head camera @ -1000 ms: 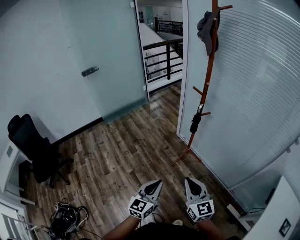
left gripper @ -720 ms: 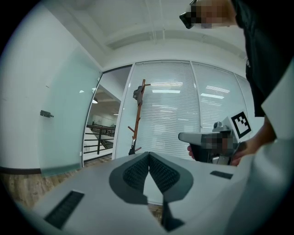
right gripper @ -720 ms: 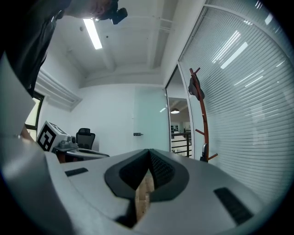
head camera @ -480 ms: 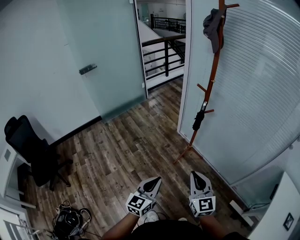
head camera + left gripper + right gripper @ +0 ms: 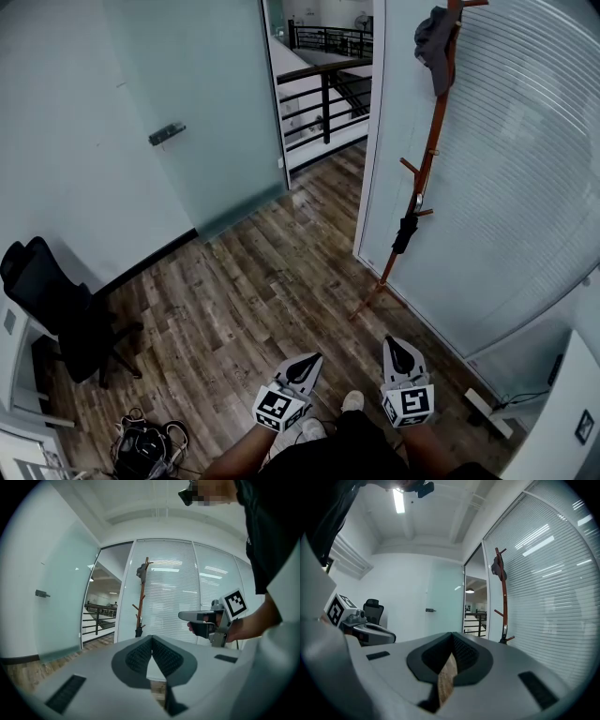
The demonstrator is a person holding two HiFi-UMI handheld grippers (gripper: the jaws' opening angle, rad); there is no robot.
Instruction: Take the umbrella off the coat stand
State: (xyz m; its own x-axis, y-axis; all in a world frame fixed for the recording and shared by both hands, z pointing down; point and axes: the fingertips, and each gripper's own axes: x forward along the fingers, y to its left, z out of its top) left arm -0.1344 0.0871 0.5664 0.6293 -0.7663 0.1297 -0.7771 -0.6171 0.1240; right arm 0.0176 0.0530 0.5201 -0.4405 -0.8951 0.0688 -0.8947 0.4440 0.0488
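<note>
A reddish wooden coat stand leans against the glass wall at the right. A small black folded umbrella hangs from a low peg, and a grey garment from the top. Both grippers are low in the head view, well short of the stand. My left gripper and right gripper are shut, with nothing between the jaws. The left gripper view shows the stand and umbrella far ahead, past my left gripper. In the right gripper view the stand rises beyond my right gripper.
A frosted glass door with a handle stands open beside a doorway to a black railing. A black office chair and a bag with cables sit at the left. Blinds cover the right wall. A white cabinet is at the lower right.
The view has moved forward over the wooden floor towards the stand. Both grippers have advanced a little with it, and a shoe now shows between them.
</note>
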